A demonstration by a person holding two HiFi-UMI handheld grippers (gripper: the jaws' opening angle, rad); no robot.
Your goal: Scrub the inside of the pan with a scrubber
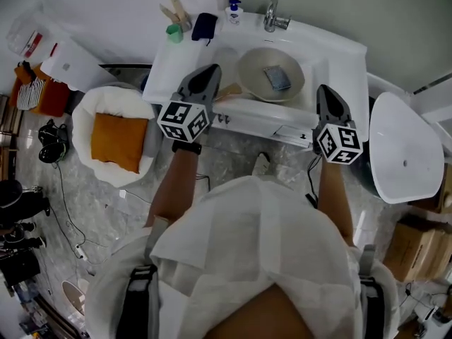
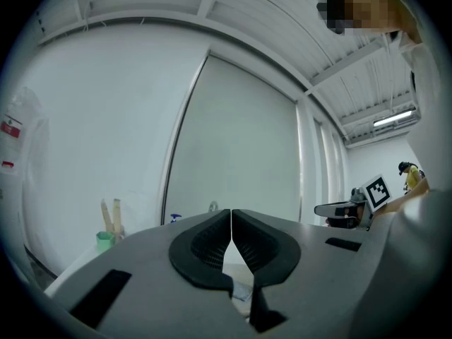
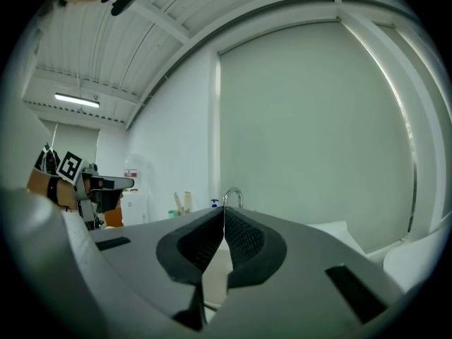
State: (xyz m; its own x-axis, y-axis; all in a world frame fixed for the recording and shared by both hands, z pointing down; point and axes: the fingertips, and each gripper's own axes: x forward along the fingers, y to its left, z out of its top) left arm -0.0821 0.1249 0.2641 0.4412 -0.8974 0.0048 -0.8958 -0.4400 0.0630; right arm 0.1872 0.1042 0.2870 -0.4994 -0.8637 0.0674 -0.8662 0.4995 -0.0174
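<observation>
While both pairs of jaws sit clenched on nothing, the left gripper (image 1: 210,73) and right gripper (image 1: 325,94) hover at the sink's (image 1: 332,51) near edge; beyond them the pan (image 1: 248,73) holds the scrubber (image 1: 277,78); the soap bottle's (image 1: 234,11) label is unreadable

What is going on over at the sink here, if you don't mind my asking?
A person stands at a white sink counter with tongs in each hand. The left tongs and the right tongs are both shut and empty, held level and pointing towards the counter. The pan sits by the faucet with the scrubber lying inside it, and neither is being touched. Scrubbing has not started yet.
</observation>
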